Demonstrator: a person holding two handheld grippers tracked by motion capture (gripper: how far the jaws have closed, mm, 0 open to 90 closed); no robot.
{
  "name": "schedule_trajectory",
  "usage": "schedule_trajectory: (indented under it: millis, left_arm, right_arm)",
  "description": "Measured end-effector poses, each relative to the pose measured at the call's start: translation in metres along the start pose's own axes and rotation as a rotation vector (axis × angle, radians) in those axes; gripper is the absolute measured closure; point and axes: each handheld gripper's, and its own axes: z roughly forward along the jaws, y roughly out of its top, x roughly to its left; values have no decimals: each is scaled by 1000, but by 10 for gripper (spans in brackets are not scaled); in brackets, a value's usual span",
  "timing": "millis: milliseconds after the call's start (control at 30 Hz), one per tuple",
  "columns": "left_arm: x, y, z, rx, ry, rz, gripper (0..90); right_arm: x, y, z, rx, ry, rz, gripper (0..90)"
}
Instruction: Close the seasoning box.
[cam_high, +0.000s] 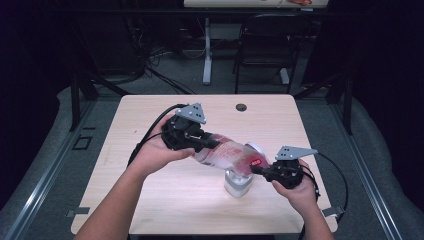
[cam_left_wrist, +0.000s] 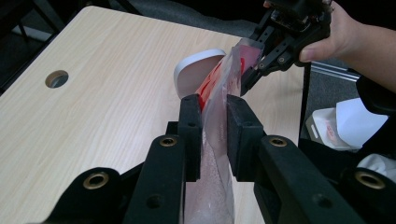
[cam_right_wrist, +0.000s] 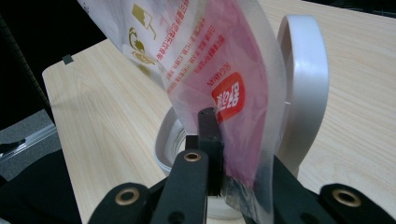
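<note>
A clear and pink plastic bag (cam_high: 227, 152) with red print hangs tilted above the table, stretched between both grippers. My left gripper (cam_high: 202, 145) is shut on its upper end, and the pads pinch the film (cam_left_wrist: 215, 116) with pale grains inside. My right gripper (cam_high: 260, 169) is shut on the lower pink end by the red label (cam_right_wrist: 229, 95). Under that end stands a white tub (cam_high: 237, 184) with its hinged lid (cam_high: 257, 148) swung up. The lid (cam_right_wrist: 303, 84) rises behind the bag, and the tub's rim (cam_right_wrist: 166, 140) lies below it.
The light wooden table (cam_high: 165, 200) has a cable hole (cam_high: 241, 107) near its far edge. Black cables trail from both grippers. A dark chair (cam_high: 265, 45) and a desk leg (cam_high: 206, 50) stand beyond the table. White packaging (cam_left_wrist: 345, 123) lies off the table's edge.
</note>
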Motion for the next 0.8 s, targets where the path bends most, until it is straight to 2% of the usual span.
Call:
schedule_trajectory:
  millis: [800]
  left_arm:
    - [-2, 5, 0, -5, -3, 14, 775]
  right_arm:
    - [0, 0, 1, 7, 2, -1, 899]
